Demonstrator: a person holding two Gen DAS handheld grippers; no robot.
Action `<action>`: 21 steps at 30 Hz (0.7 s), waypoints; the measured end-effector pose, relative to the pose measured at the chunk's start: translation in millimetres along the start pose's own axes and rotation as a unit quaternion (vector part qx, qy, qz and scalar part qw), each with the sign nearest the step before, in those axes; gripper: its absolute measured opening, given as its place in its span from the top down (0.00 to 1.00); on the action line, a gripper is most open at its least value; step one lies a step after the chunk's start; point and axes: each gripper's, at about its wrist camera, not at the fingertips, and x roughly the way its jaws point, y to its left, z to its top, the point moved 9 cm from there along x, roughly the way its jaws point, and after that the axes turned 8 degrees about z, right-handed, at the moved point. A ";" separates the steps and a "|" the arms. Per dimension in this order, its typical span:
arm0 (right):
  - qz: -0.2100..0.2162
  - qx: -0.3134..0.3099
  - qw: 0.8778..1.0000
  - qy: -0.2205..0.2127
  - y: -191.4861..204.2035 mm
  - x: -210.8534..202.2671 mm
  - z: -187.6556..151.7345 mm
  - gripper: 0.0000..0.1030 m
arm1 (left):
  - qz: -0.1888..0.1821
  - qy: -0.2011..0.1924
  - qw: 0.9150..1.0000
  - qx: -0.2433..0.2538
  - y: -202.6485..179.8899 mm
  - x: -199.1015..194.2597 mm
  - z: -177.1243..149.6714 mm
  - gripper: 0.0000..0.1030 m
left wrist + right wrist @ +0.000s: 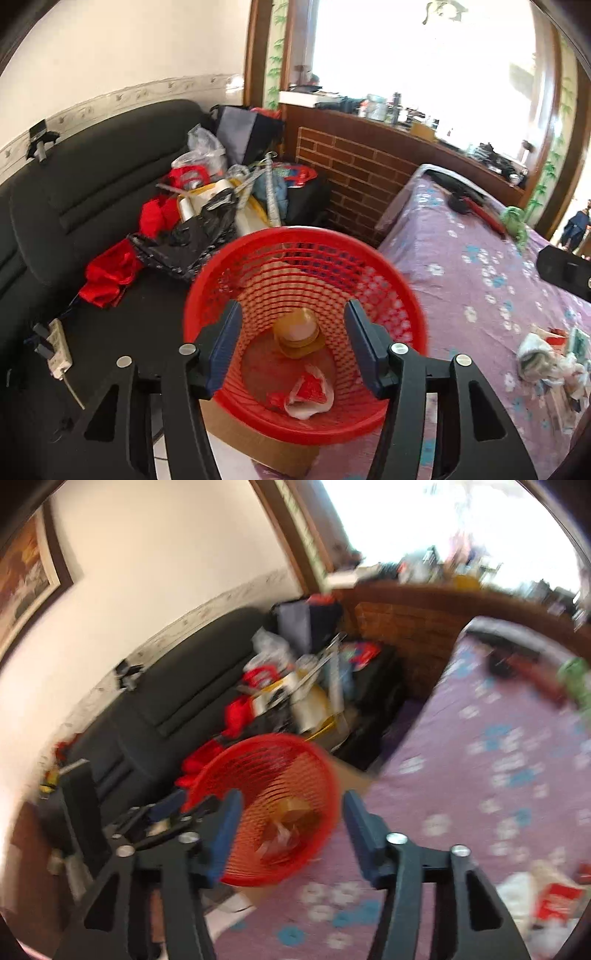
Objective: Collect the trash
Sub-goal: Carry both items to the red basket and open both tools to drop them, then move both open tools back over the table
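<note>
A lived-in room in a home, part bedroom, part sitting room.

A bed (480, 280) under a purple floral sheet stands beside a black sofa (74, 206) heaped with clothes and bags (192, 229). A bright window (424, 55) has a cluttered sill (388, 110) above brick-pattern panelling (351, 166), and a framed picture (26, 572) hangs on the cream wall (with a patterned border strip along it).

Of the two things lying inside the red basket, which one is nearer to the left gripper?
The crumpled red-and-white plastic wrapper; the round tan lid lies deeper.
</note>
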 end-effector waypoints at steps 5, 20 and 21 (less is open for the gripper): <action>-0.101 -0.038 0.991 -0.073 -27.4 -65.7 -7.8 0.00 | -0.036 -0.012 0.999 0.016 -36.8 -19.4 -6.3 0.40; -0.227 0.125 0.960 -0.108 -165.5 -224.9 -112.5 0.05 | -0.121 0.018 0.986 0.114 -175.4 -47.0 -50.7 0.34; -0.225 0.142 0.958 -0.107 -174.0 -231.0 -120.0 0.06 | -0.130 0.027 0.984 0.120 -186.1 -45.2 -53.9 0.34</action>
